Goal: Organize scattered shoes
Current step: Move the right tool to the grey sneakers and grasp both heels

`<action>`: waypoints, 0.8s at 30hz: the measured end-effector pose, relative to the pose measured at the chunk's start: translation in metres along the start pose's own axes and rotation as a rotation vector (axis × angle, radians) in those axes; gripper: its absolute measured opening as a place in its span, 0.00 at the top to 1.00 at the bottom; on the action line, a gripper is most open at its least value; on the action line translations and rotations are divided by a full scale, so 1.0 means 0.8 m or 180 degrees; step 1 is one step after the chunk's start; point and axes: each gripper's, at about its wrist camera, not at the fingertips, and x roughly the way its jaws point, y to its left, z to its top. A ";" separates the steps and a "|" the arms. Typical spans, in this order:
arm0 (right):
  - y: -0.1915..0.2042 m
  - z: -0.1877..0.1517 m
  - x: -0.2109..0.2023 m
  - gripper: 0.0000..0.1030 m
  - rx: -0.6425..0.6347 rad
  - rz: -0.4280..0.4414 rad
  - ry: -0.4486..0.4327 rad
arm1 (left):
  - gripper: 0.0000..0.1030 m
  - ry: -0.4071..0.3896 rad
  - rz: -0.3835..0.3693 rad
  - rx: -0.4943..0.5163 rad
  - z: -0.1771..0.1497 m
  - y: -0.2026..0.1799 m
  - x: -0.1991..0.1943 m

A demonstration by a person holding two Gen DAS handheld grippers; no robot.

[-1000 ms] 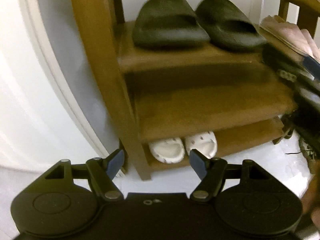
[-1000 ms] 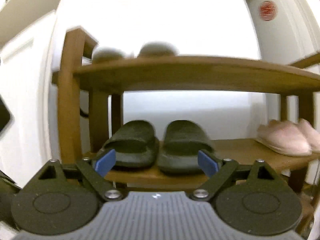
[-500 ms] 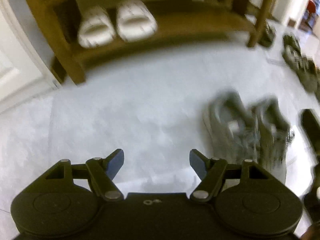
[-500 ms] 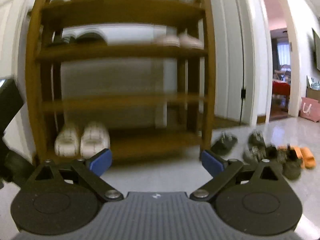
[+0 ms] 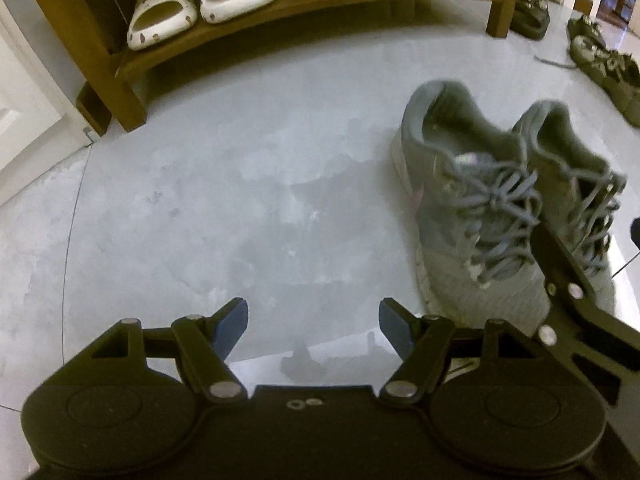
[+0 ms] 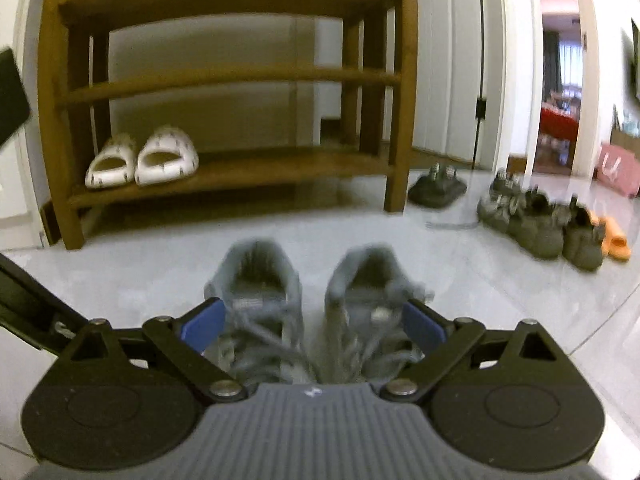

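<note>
Grey sneakers: blurred in the right wrist view; toes hidden behind the right tool.
Right sneaker: partly covered by the right tool's arm in the left wrist view.
Shoe rack: top shelf cut off by the upper edge; shoes there too cropped to tell.
Dark shoes: smeared, pairs indistinct.
Orange slipper: half hidden behind them.

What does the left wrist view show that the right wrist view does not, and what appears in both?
Only the left wrist view shows the left claw, open over bare floor. Only the right wrist view shows the right claw, open around the grey sneakers, plus the rack's upper shelves, an orange slipper and the doorway. Both show the sneakers, white slippers and dark shoes.
</note>
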 end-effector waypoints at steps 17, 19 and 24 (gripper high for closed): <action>0.003 -0.030 0.072 0.19 0.0181 -0.0150 0.0082 | 0.29 0.0170 -0.0042 0.0038 0.008 -0.004 0.027; 0.002 -0.031 0.071 0.40 0.0194 -0.0225 0.0031 | 0.29 0.0177 -0.0047 0.0027 0.009 -0.002 0.029; -0.008 -0.029 0.066 0.66 0.0298 -0.0231 -0.0046 | 0.29 0.0186 -0.0066 0.0016 0.011 -0.004 0.030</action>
